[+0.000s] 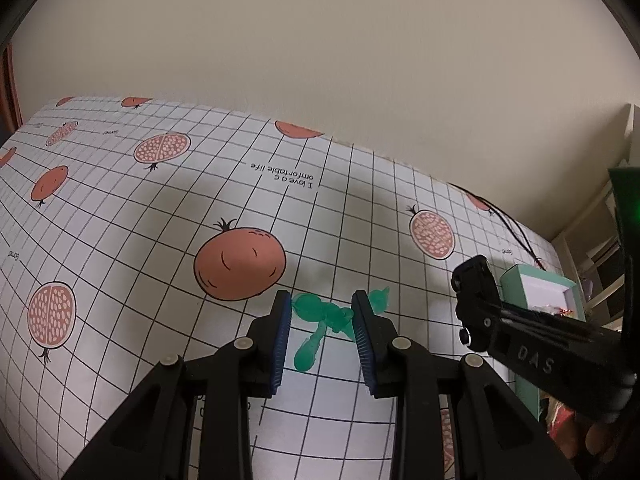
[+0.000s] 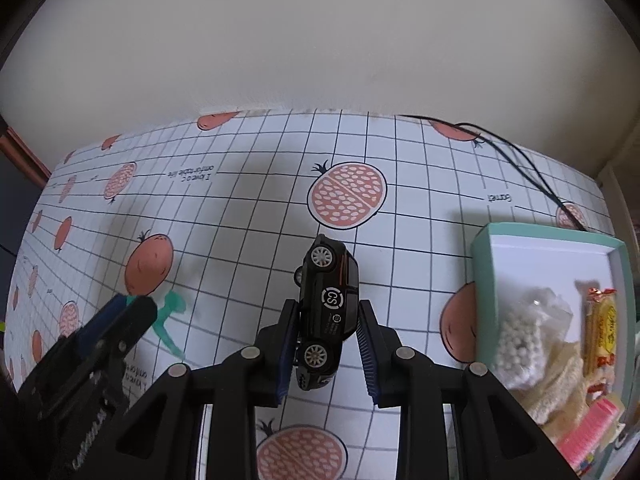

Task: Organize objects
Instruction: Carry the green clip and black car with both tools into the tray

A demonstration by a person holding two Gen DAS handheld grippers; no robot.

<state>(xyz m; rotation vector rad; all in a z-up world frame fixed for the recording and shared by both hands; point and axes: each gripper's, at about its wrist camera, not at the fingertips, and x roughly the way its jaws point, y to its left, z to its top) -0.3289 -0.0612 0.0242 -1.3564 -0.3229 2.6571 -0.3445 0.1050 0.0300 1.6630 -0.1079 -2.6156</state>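
Gripping a "CS"-marked black toy car (image 2: 328, 312), right gripper (image 2: 326, 340).

Bare tablecloth (image 2: 256, 216) spreads ahead to the wall — only the open box (image 2: 486, 264) and cable (image 2: 520, 160) crowd the right.

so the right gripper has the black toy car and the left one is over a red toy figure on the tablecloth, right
Not quite: the toy figure is green, not red, as the left wrist view shows. The rest holds: the right gripper has the black toy car between its fingers, and the left gripper is open over the figure on the tablecloth.
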